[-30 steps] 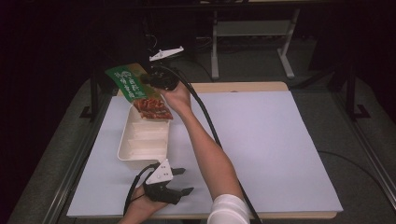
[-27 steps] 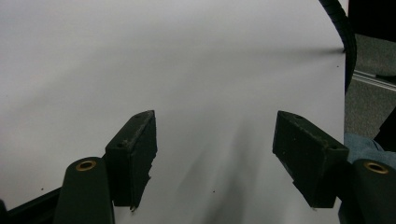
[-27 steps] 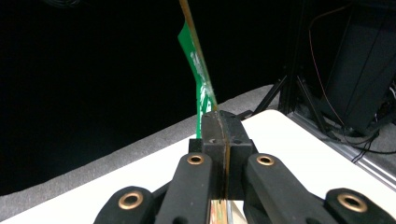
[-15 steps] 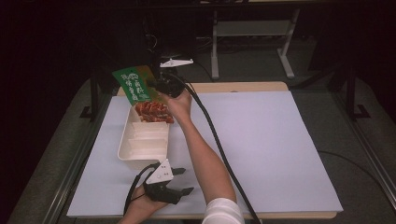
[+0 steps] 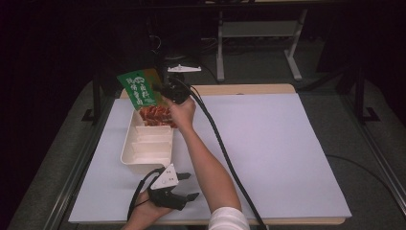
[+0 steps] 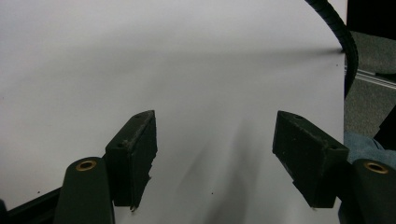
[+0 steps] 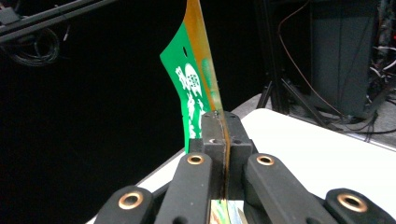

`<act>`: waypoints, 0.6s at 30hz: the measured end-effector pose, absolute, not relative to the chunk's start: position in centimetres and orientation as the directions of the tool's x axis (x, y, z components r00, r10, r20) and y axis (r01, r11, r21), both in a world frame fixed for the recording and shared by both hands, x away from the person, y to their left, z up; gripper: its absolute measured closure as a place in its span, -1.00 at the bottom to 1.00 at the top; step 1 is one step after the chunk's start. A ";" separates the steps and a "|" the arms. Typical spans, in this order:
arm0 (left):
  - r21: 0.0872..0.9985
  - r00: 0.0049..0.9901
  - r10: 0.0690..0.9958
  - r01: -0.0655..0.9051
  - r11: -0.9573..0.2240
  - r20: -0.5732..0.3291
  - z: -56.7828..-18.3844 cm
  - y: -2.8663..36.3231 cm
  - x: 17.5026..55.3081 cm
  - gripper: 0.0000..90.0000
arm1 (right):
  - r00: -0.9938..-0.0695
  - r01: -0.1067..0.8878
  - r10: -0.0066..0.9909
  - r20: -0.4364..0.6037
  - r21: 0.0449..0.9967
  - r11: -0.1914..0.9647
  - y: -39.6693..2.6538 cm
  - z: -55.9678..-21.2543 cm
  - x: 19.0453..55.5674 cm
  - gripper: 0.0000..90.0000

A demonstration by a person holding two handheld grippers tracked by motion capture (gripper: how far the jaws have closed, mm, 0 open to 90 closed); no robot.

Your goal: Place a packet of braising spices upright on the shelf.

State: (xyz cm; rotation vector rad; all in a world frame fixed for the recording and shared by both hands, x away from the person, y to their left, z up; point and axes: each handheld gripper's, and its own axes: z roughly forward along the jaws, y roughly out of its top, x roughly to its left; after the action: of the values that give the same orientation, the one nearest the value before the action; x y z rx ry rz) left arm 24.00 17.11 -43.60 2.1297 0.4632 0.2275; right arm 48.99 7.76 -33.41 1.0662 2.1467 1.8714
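Observation:
A green food pouch (image 5: 138,89) with white print hangs above the far end of a cream divided tray (image 5: 147,149). My right gripper (image 5: 160,89) is shut on the pouch's edge; in the right gripper view the pouch (image 7: 194,93) stands thin between the pressed jaws of the right gripper (image 7: 219,122). Reddish food (image 5: 154,115) lies in the tray's far compartment, just under the pouch. My left gripper (image 5: 190,186) rests near the table's front edge, jaws wide apart. In the left gripper view the left gripper (image 6: 215,154) has only white mat between its pads.
A white mat (image 5: 277,143) covers the table. The right gripper's black cable (image 5: 218,139) runs along the forearm toward the front edge. A white metal stand (image 5: 258,33) and dark frame posts stand behind the table.
The right gripper has come down with the green pouch, closer to the tray's far compartment, and the pouch has tilted less steeply. The left gripper has stayed in place.

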 end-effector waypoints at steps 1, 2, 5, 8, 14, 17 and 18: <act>0.826 0.912 0.409 0.239 -0.511 -0.011 -43.6 17.1 24.0 -0.33 | -0.744 0.437 0.558 0.368 0.899 -0.010 7.7 -33.5 48.9 0.99; 0.827 0.912 0.410 0.240 -0.509 -0.012 -43.6 17.1 24.0 -0.33 | -0.738 0.440 0.562 0.374 0.898 -0.019 7.7 -33.5 48.9 0.99; 0.825 0.912 0.410 0.241 -0.511 -0.012 -43.6 17.2 24.0 -0.34 | -0.744 0.438 0.559 0.366 0.899 -0.005 7.7 -33.4 48.9 0.98; 0.827 0.911 0.412 0.242 -0.508 -0.014 -43.6 17.2 24.0 -0.34 | -0.766 0.413 0.559 0.317 0.909 0.051 7.8 -33.2 48.9 0.96; 0.826 0.912 0.411 0.243 -0.509 -0.015 -43.6 17.2 24.1 -0.34 | -0.836 0.390 0.528 0.150 0.840 0.377 8.7 -33.1 49.8 0.79; 0.826 0.910 0.414 0.246 -0.506 -0.018 -43.6 17.2 24.1 -0.34 | -0.855 0.371 0.509 0.099 0.801 0.469 9.3 -33.3 49.9 0.86; 0.827 0.910 0.414 0.246 -0.506 -0.017 -43.6 17.2 24.1 -0.34 | -0.859 0.367 0.504 0.093 0.797 0.479 9.4 -33.3 49.9 0.89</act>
State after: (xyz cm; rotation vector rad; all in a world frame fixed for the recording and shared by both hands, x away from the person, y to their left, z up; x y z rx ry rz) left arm 24.06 17.21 -43.57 2.1253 0.4704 0.2254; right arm 49.89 9.36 -33.31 0.7619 2.5659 1.3263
